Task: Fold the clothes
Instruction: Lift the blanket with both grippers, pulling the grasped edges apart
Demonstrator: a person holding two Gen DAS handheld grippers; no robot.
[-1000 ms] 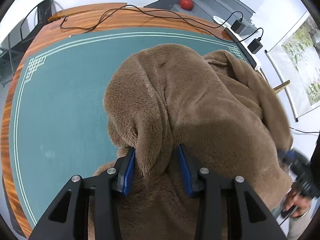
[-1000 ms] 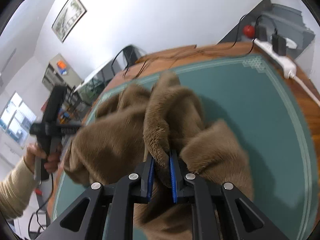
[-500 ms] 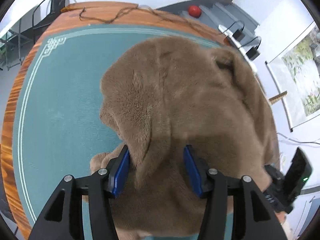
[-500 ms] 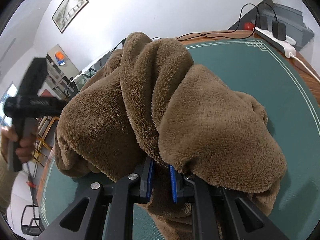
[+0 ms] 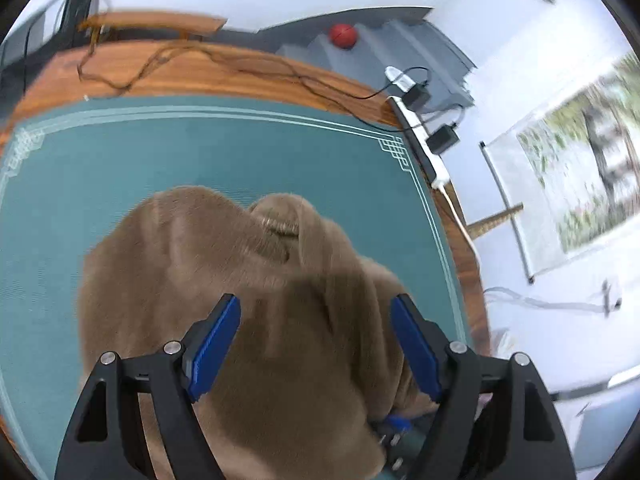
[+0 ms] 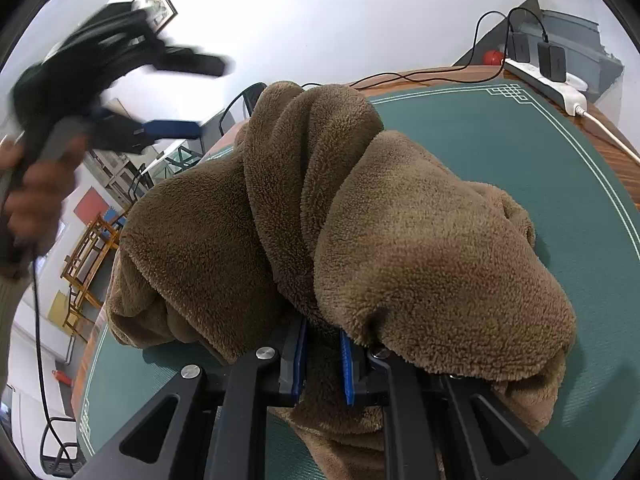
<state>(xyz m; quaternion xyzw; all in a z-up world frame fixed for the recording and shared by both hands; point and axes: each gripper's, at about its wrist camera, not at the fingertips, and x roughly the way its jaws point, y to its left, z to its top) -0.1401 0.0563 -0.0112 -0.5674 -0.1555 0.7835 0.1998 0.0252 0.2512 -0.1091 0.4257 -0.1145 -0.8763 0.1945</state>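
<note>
Two grippers share one brown fleece garment heaped near the green mat's near right corner: the left gripper is opening clear above it, so the right gripper, clamped on a fold, should hold steady.

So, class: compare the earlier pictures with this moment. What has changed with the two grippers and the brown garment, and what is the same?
The left gripper has let go of the brown fleece garment: its fingers are opening, and it has lifted clear. The garment has dropped onto the green mat. Unchanged: the right gripper stays shut on a fold of it.
</note>
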